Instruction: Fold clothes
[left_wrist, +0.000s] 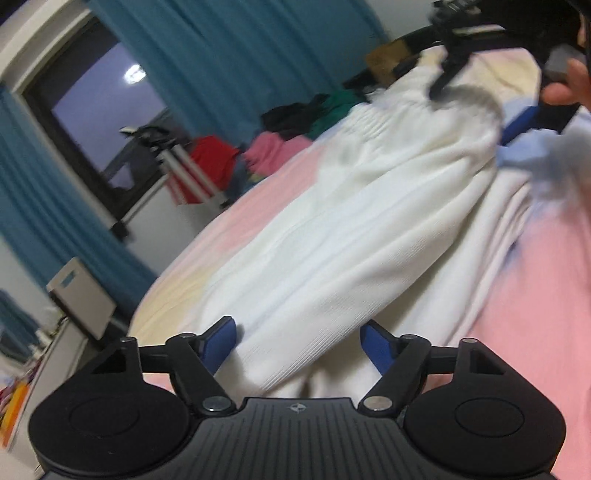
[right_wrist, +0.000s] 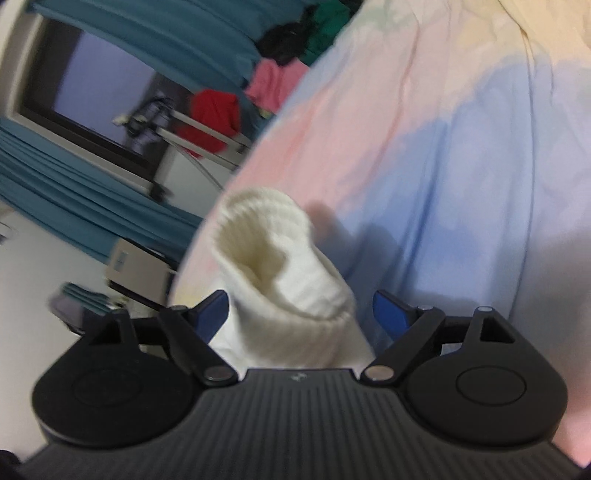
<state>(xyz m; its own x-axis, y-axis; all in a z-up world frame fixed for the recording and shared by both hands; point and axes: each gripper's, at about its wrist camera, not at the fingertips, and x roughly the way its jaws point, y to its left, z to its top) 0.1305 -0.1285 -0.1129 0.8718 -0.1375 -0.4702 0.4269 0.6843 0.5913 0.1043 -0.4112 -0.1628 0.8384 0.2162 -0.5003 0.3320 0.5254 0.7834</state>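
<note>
White knitwear is lying stretched across a bed: a ribbed white sweater (left_wrist: 369, 221) is spreading from the near edge of the left wrist view toward the far right, over a bedspread (left_wrist: 535, 332) dyed in pink, pale yellow and blue patches. Just ahead of the camera, the left gripper (left_wrist: 301, 345) is standing with its blue-padded jaws apart; the near end of the sweater is lying between them, and whether the left pad is brushing the fabric cannot be told, while the right pad is standing clear of it. At the far right of that view the right gripper (left_wrist: 517, 122) is showing by the sweater's far end, with part of a hand (left_wrist: 569, 85) behind it. In the right wrist view, the right gripper (right_wrist: 301, 314) is gaping wide, and a ribbed cuff (right_wrist: 280, 266) of the sweater is rising between its pads as an open tube, touching neither pad clearly. Beyond the bed, at the far left, teal curtains (left_wrist: 221, 55) are framing a dark window (left_wrist: 103, 99), and a heap of red, pink, green and black clothes (left_wrist: 280, 140) is sitting near a drying rack (left_wrist: 184, 173). Both views are blurring somewhat.
</note>
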